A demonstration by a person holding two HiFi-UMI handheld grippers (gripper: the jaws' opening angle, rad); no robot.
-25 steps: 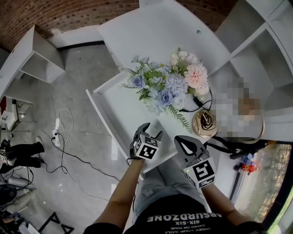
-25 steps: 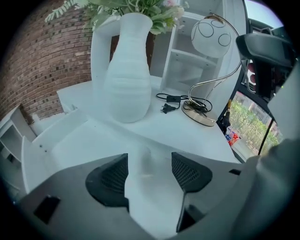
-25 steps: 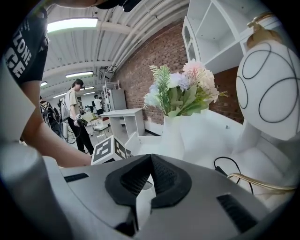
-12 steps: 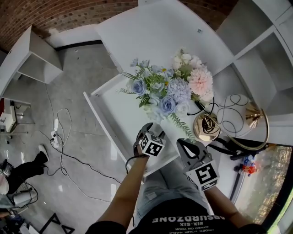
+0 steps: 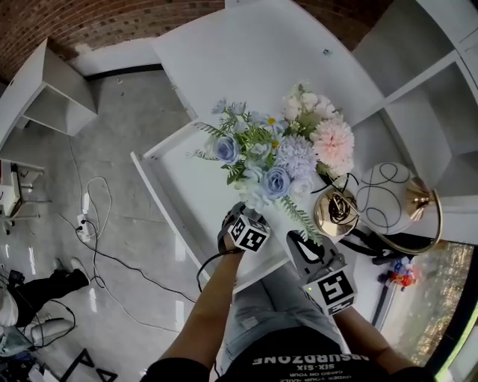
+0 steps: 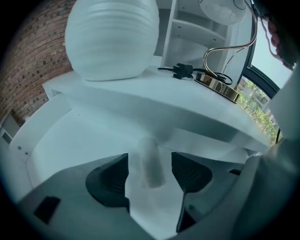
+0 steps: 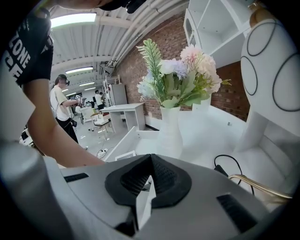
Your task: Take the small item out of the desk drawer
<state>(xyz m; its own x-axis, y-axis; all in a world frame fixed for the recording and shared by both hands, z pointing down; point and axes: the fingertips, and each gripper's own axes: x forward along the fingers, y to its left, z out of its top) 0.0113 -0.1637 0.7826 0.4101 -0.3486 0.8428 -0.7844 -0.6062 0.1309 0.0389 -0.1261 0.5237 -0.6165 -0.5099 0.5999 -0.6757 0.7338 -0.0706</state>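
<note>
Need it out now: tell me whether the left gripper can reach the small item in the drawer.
Likely yes: left gripper is in the open drawer, jaws apart with the small item between them.

The left claw (image 6: 150,165) was extended forward on a bare, nearly straight left forearm (image 5: 211,302), with its jaws apart. The right claw (image 7: 149,164) was held just beside it, slightly nearer the torso, on the right forearm (image 5: 358,328). Its jaws were closed, the pads apparently meeting at their tips.

Red brick wall (image 5: 112,22), grey floor (image 5: 134,104), white shelving (image 5: 441,82)
</note>
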